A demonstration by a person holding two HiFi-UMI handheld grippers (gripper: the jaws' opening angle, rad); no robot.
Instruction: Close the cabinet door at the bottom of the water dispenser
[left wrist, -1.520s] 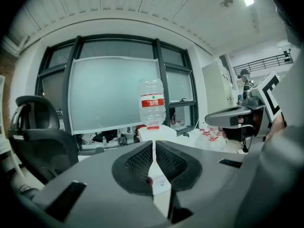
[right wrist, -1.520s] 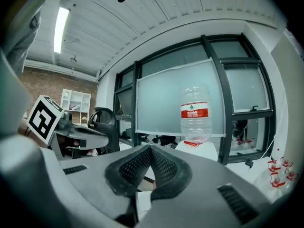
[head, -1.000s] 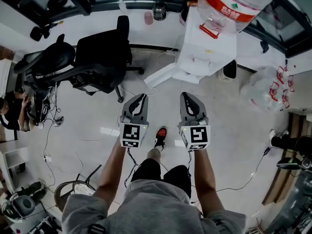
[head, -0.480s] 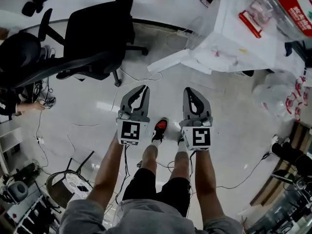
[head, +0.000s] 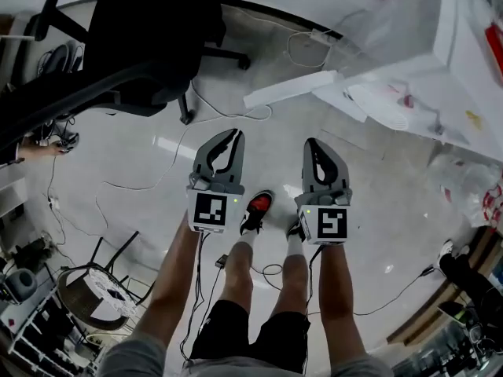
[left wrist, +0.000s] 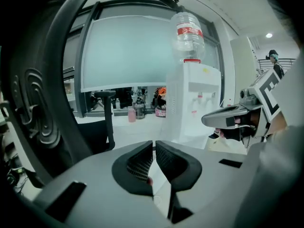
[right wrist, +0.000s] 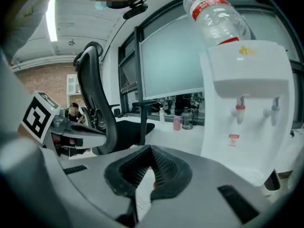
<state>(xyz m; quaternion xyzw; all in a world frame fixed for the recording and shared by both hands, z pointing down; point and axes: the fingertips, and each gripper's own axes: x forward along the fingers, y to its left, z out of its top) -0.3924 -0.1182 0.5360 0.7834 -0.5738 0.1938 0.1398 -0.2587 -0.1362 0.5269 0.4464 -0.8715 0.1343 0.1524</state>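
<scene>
I see two grippers: the left gripper (head: 234, 136) and the right gripper (head: 313, 144), each with jaws closed together, holding nothing. One dispenser (head: 428, 53) stands ahead-right of the jaws. Its one door (head: 289, 90) stands open ahead of them, untouched. One chair (head: 149, 30) sits ahead-left.

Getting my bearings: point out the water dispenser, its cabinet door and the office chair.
water dispenser (right wrist: 251, 125), right gripper view, front panel.
cabinet door (head: 289, 89), head view, mid panel.
office chair (head: 157, 26), head view, seat.

The person (head: 263, 305) has crouched; the water dispenser (head: 428, 77) and its open cabinet door (head: 291, 89) loom larger, closer.
</scene>
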